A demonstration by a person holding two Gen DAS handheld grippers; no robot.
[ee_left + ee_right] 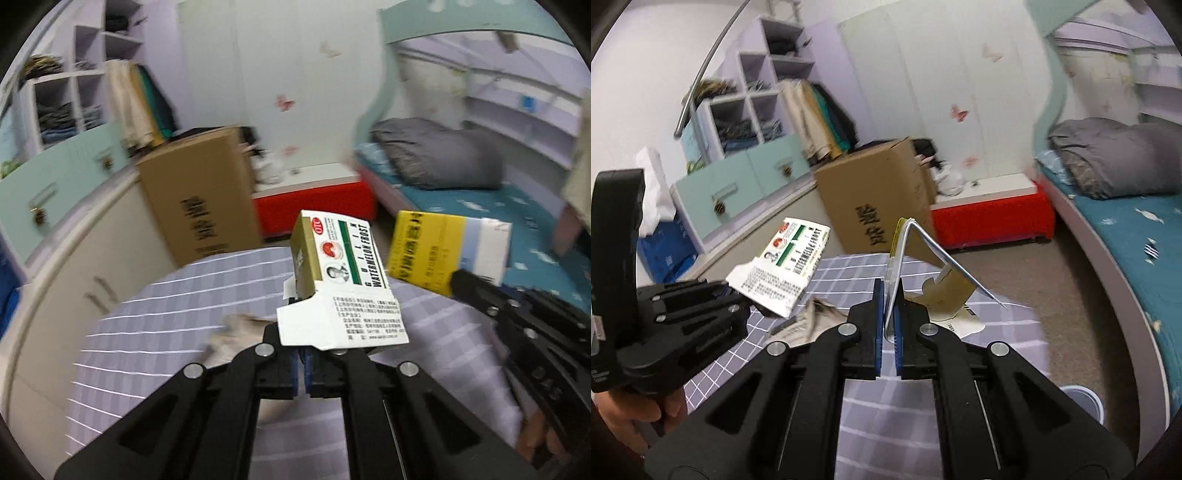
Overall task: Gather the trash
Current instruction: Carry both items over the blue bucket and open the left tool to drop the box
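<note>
My left gripper (303, 354) is shut on a white, green and gold medicine box (334, 280) marked Watermelon Frost, held up above the checked table (166, 325). The same box shows at the left of the right wrist view (783, 266). My right gripper (889, 314) is shut on a flattened yellow and white carton (905, 251), seen edge-on there; it shows flat-on in the left wrist view (443, 251). A crumpled beige wrapper (236, 332) lies on the table under both grippers and also shows in the right wrist view (812, 317).
A round table with a lilac checked cloth (923, 424) is below. A large cardboard box (199, 199) stands behind it, a red and white bench (993, 210) beside that. A bed with a teal sheet (1137, 236) runs along the right. Cabinets (48, 206) line the left.
</note>
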